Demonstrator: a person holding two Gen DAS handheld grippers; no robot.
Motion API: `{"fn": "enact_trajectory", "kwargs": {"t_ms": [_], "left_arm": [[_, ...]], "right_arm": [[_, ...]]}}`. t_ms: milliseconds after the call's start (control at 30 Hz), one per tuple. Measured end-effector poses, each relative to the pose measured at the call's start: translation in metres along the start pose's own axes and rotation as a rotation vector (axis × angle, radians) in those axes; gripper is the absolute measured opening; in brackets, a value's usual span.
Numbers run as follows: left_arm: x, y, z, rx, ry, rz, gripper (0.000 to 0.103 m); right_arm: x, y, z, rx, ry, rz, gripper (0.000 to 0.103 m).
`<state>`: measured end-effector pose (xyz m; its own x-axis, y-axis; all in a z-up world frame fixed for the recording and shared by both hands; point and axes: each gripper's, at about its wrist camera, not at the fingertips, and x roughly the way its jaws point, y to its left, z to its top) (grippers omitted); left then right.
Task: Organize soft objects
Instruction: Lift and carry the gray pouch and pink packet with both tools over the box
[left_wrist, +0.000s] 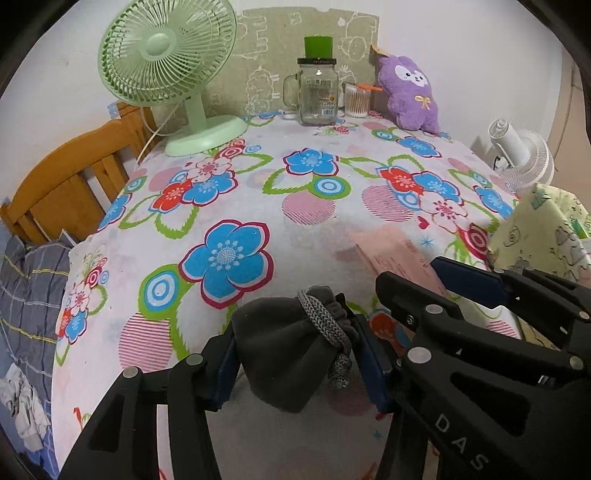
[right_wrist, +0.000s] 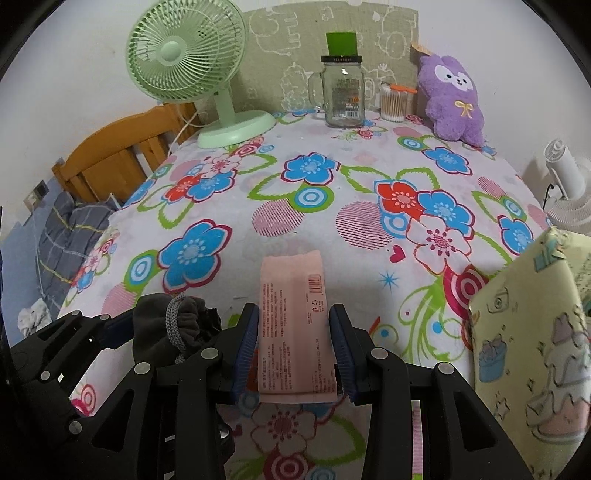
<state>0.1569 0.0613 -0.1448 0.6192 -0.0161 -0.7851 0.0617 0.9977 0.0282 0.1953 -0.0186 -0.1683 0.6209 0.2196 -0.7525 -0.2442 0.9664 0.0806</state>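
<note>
My left gripper (left_wrist: 301, 360) is shut on a dark grey drawstring pouch (left_wrist: 291, 350) with a grey braided cord, held just above the flowered tablecloth (left_wrist: 229, 206). The pouch also shows in the right wrist view (right_wrist: 173, 325), at the left. My right gripper (right_wrist: 293, 349) is shut on a flat pink packet (right_wrist: 295, 325) with printed text; the packet lies along the cloth between the blue pads. In the left wrist view the packet (left_wrist: 399, 254) and the right gripper (left_wrist: 480, 291) are at the right. A purple plush toy (left_wrist: 408, 92) leans at the table's back right (right_wrist: 452, 98).
A green desk fan (left_wrist: 170, 70) stands back left. A glass mug jar with a green cap (left_wrist: 317, 92) and a cup of cotton swabs (left_wrist: 357, 99) stand at the back. A yellow patterned box (right_wrist: 532, 350) is at the right edge. A white fan (left_wrist: 524, 158) and a wooden chair (left_wrist: 70, 181) flank the table.
</note>
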Motion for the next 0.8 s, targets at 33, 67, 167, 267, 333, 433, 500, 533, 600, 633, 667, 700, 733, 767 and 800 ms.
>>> {"fn": "enact_trajectory", "kwargs": {"t_ms": [33,67,167,267,333,433,500,533,600,633,667,700,733,767,800], "left_arm": [[-0.004,-0.002,-0.001,0.002,-0.006,0.0,0.057],[-0.007,-0.003,-0.002,0.003,-0.011,0.001,0.057],[-0.017,-0.006,-0.006,-0.003,-0.024,0.001,0.057],[-0.027,-0.009,-0.008,-0.007,-0.039,0.001,0.057],[-0.033,-0.012,-0.009,-0.007,-0.048,0.003,0.057],[-0.044,-0.015,-0.011,-0.007,-0.066,0.008,0.057],[-0.051,-0.018,-0.012,-0.009,-0.077,0.008,0.057],[-0.054,-0.019,-0.012,-0.011,-0.083,0.007,0.057],[-0.061,-0.021,-0.012,-0.012,-0.093,0.007,0.057],[-0.065,-0.022,-0.013,-0.013,-0.101,0.007,0.057],[-0.067,-0.023,-0.013,-0.012,-0.105,0.007,0.057],[-0.071,-0.025,-0.013,-0.012,-0.111,0.007,0.057],[-0.073,-0.026,-0.013,-0.011,-0.114,0.007,0.057],[-0.076,-0.027,-0.012,-0.008,-0.118,0.007,0.057],[-0.08,-0.029,-0.012,-0.007,-0.123,0.009,0.057]], "right_arm": [[-0.003,0.0,-0.001,-0.001,-0.004,0.0,0.043],[-0.007,0.001,-0.002,-0.002,-0.011,0.0,0.043],[-0.018,0.001,-0.006,-0.002,-0.024,0.003,0.043],[-0.028,0.001,-0.009,-0.004,-0.036,0.007,0.043],[-0.036,0.001,-0.011,-0.005,-0.047,0.009,0.043],[-0.048,0.001,-0.013,-0.008,-0.064,0.011,0.043],[-0.056,0.001,-0.014,-0.008,-0.074,0.009,0.043],[-0.06,0.001,-0.014,-0.009,-0.08,0.006,0.043],[-0.067,0.0,-0.015,-0.012,-0.089,0.003,0.043],[-0.071,0.0,-0.016,-0.013,-0.093,0.002,0.043],[-0.075,-0.001,-0.016,-0.016,-0.1,0.0,0.043],[-0.079,-0.001,-0.016,-0.017,-0.104,-0.001,0.043],[-0.082,-0.002,-0.016,-0.018,-0.109,-0.002,0.043],[-0.085,-0.002,-0.017,-0.019,-0.113,-0.002,0.043],[-0.089,-0.002,-0.017,-0.019,-0.118,-0.003,0.043]]}}
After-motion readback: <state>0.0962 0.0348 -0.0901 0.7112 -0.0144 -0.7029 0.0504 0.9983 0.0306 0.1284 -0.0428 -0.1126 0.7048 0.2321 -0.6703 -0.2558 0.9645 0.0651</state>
